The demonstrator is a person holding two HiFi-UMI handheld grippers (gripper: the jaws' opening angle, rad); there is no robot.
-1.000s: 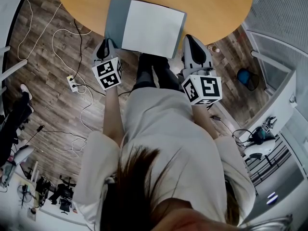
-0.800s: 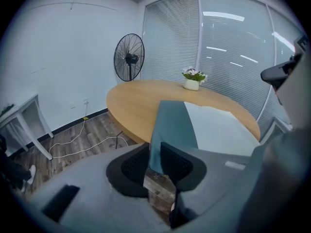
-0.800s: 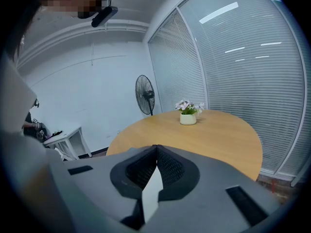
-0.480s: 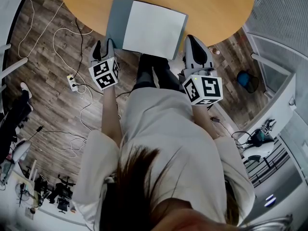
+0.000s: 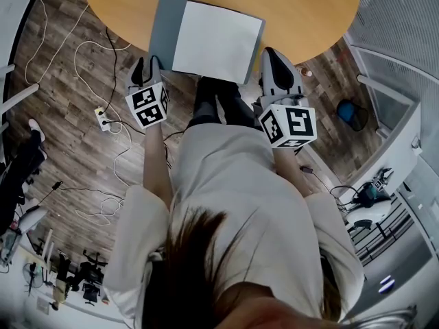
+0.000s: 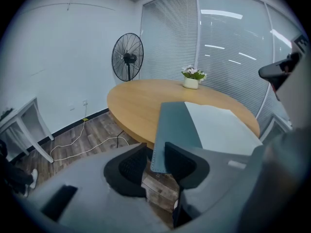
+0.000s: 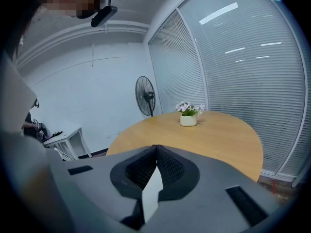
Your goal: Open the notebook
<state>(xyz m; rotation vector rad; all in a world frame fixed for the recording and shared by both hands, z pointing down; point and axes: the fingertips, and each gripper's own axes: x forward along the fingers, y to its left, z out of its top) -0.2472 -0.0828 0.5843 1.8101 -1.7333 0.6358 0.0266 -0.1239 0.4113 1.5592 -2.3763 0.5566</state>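
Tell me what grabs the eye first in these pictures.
An open notebook lies at the near edge of the round wooden table, its grey cover spread to the left. The right gripper has its jaws shut on the edge of a white page. The jaws of the left gripper, which have just been closing a little, stand apart with the cover's corner between them.
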